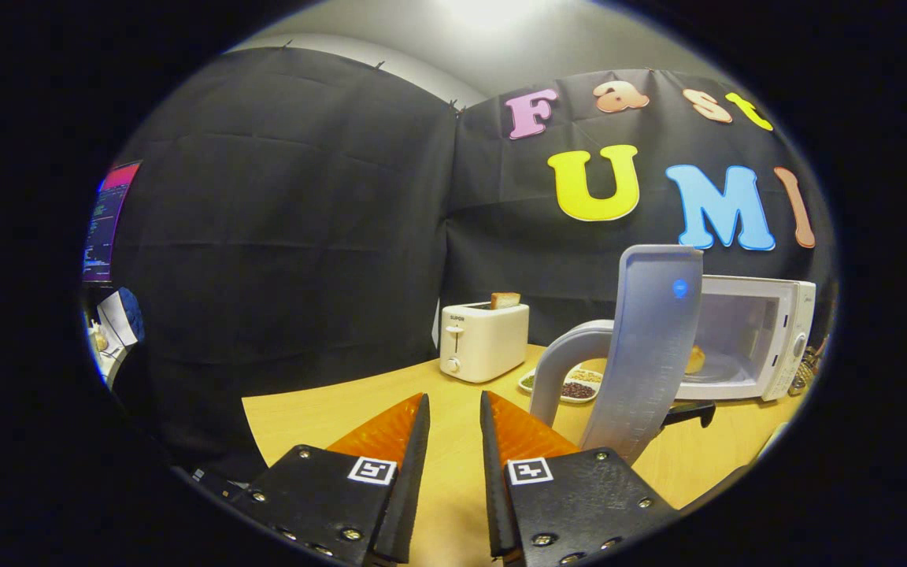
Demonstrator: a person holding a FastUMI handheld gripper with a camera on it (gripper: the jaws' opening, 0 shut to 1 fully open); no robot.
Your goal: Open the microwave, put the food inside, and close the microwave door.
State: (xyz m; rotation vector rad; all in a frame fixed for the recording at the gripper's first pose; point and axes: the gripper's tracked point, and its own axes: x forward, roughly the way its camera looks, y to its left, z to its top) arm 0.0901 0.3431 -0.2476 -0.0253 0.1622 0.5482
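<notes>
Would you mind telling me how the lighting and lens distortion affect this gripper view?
Gripper view: a bright ceiling light overexposes the top; fisheye bends the light wooden table edge; the white microwave's open door stands sharp, the food inside small and soft. The gripper is slightly open, its fingers holding nothing above the table.

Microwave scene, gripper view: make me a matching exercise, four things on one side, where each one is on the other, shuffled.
Things:
1. toaster
2. piece of food
3. microwave door
4. slice of bread

Places or states:
A. swung open, standing edge-on beyond the gripper, whose fingers are apart with nothing between them
B. on the turntable inside the microwave
C. sticking up out of the toaster's slot
D. on the wooden table, left of the plate of beans

Pairs: 1-D, 2-B, 3-A, 4-C
</notes>
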